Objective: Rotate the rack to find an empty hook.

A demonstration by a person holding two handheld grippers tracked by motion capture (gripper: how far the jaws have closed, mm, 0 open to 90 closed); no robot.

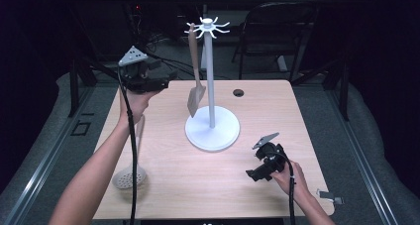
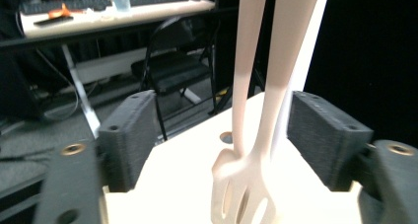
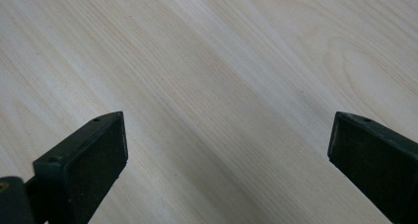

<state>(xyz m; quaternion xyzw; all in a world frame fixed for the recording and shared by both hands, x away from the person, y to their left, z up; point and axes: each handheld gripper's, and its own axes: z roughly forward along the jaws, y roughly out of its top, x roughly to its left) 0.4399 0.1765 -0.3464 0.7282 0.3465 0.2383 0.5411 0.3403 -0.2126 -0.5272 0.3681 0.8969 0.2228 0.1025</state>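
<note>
A pale beige slotted plastic spatula (image 2: pixel 256 110) hangs between the left gripper's (image 2: pixel 226 140) wide-open jaws, touching neither; the right gripper (image 3: pixel 224 150) gapes empty.

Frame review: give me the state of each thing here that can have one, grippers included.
Spatula: hanging from a hook of the stand, upright, blade down, not gripped.
Stand: upright on the table, other hooks free.
Skimmer: lying flat on the table.
Left gripper: open, beside the spatula, raised off the table.
Right gripper: open, nothing between its jaws, low over the table.
</note>
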